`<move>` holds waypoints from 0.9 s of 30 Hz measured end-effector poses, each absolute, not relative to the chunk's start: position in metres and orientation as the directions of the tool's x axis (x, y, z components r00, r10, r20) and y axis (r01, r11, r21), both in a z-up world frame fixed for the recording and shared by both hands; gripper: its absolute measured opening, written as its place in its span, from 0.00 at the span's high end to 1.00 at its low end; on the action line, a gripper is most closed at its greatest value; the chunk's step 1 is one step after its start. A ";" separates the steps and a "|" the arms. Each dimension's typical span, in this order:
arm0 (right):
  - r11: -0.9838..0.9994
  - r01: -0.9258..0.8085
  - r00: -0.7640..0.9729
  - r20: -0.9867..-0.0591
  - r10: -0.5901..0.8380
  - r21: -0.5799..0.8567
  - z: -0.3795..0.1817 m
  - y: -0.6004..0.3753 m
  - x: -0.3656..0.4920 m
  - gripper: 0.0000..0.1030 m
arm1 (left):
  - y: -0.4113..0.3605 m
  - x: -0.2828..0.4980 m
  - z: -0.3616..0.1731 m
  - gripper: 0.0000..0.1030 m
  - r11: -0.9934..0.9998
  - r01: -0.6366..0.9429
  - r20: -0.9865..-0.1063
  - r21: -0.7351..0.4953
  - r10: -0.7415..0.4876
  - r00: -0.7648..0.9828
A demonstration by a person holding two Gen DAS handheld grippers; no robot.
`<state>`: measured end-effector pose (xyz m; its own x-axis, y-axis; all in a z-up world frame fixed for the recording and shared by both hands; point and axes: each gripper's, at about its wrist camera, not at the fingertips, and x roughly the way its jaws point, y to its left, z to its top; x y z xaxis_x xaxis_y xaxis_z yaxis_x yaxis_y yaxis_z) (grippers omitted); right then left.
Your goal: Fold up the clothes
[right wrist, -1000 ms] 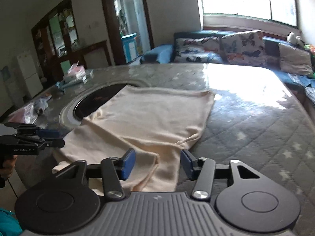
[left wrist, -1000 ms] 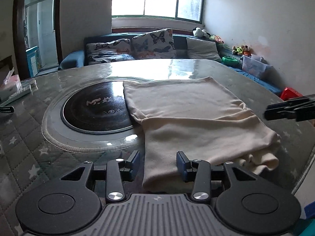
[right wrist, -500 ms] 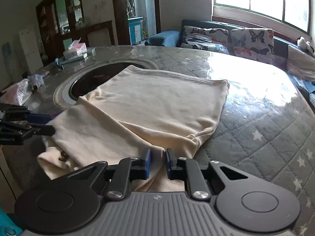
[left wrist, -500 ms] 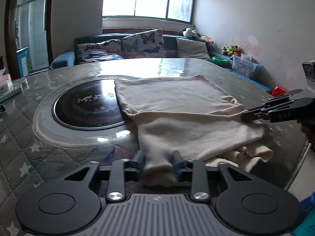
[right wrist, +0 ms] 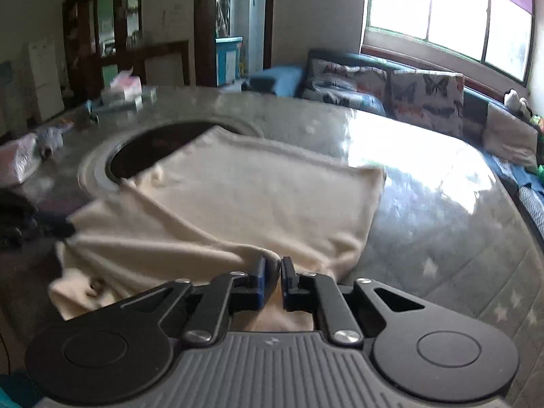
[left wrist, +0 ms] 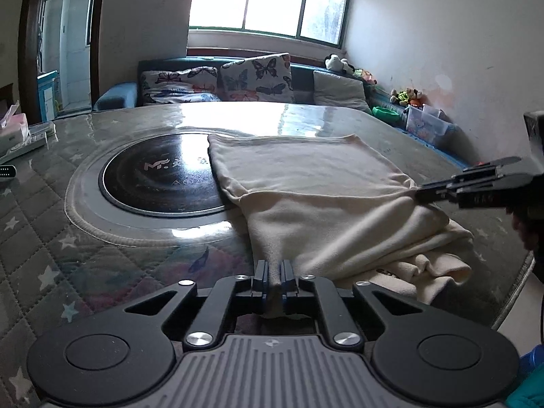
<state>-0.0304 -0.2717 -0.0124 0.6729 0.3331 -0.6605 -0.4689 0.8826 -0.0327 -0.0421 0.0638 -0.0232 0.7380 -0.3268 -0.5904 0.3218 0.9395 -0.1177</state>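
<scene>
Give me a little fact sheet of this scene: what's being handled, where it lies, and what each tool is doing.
item: cream garment
surface: quilted star-print table cover
partly overlaps: black round hob
left tool: closing on the garment's near edge
right tool: cloth between its pads, jaws easing open
fold: not yet made

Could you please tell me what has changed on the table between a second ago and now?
Both grippers went from open to pinching the near edge of the cream garment. The left gripper is closing on a fold of it; the right gripper holds cloth between its pads, its jaws easing slightly. The cloth near both is bunched and pulled. The far half stays flat, partly over the black round plate.
</scene>
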 end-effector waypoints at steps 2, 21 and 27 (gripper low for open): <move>0.881 -0.471 0.677 -0.656 0.334 -0.038 -0.011 -0.273 -0.032 0.82 | 0.063 -0.039 -0.017 0.88 0.943 0.318 -0.589 -0.100 -0.313 0.745; 0.876 -0.480 0.640 -0.659 0.394 0.057 -0.010 -0.279 -0.054 0.53 | 0.009 0.038 -0.028 0.75 0.949 0.311 -0.610 -0.047 -0.274 0.744; 0.884 -0.455 0.623 -0.674 0.398 0.101 -0.020 -0.284 -0.055 0.83 | 0.011 0.038 -0.029 0.75 0.966 0.259 -0.600 0.003 -0.205 0.773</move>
